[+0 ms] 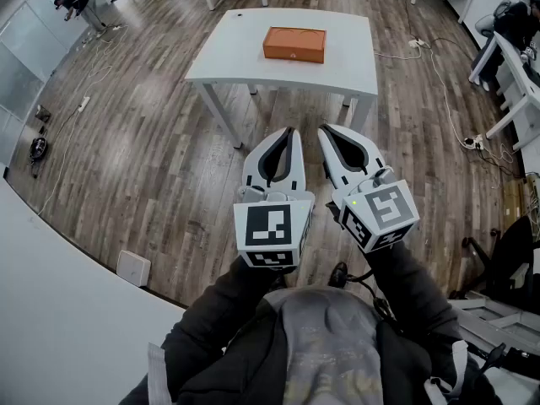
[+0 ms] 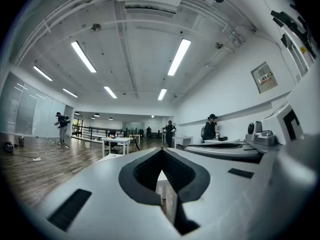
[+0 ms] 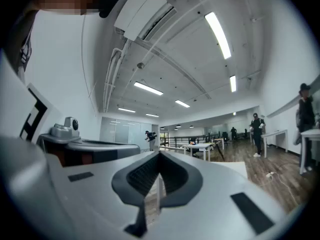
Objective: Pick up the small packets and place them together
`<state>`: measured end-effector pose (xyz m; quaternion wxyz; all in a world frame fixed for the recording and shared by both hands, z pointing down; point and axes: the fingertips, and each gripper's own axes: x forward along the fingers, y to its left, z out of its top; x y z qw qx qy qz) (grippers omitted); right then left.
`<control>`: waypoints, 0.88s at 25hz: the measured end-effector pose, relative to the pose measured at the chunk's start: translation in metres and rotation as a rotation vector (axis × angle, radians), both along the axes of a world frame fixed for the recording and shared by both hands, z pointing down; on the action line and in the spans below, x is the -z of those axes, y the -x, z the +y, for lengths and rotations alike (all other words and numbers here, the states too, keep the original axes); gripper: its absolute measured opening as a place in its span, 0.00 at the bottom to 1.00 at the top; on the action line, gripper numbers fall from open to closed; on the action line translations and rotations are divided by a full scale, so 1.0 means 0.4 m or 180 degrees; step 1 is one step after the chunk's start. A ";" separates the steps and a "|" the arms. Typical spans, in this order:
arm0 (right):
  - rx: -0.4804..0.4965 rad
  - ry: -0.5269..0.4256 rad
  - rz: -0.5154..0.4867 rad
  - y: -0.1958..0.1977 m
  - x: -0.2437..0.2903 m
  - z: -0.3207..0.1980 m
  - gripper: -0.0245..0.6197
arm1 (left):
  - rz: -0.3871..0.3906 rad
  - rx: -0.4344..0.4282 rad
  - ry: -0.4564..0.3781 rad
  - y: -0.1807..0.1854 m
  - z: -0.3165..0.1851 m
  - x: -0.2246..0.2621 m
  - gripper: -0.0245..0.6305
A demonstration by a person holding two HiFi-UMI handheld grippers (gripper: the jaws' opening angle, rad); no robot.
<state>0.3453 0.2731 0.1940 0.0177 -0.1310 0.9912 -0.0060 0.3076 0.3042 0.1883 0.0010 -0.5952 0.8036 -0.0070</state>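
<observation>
Small packets: none showing loose in any view. The only candidate is the flat orange rectangular carton (image 1: pixel 294 44) lying on the white rectangular table (image 1: pixel 337 70), towards its far side, with nothing else on the top. My guess is the packets are inside it (can't confirm; it looks closed, and the small mark on its front face is too small to read). The carton looks like rigid card, with sharp edges and a low profile, so it should sit flat and not roll. The person's left gripper (image 1: pixel 289 132) and right gripper (image 1: pixel 323 130) are held out level in front of the body, side by side and near each other, well short of the table and over the wood-plank floor (image 1: pixel 152 167). Both sets of jaws are pressed together at the tips with nothing pinched. Each gripper view shows only the dark pad loop closed at its apex and the room beyond. Reads as a carry/standby pose: shut and level because there's nothing to grab and the table looks out of reach. Both point roughly at the table, so an approach is the likely next step, and the jaws must spread before any pick. Task not started, I'd say.
</observation>
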 end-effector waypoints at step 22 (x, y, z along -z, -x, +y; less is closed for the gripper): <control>0.0037 0.0129 0.0115 0.141 -0.054 0.046 0.05 | 0.0245 0.0075 0.0000 0.145 0.064 -0.056 0.04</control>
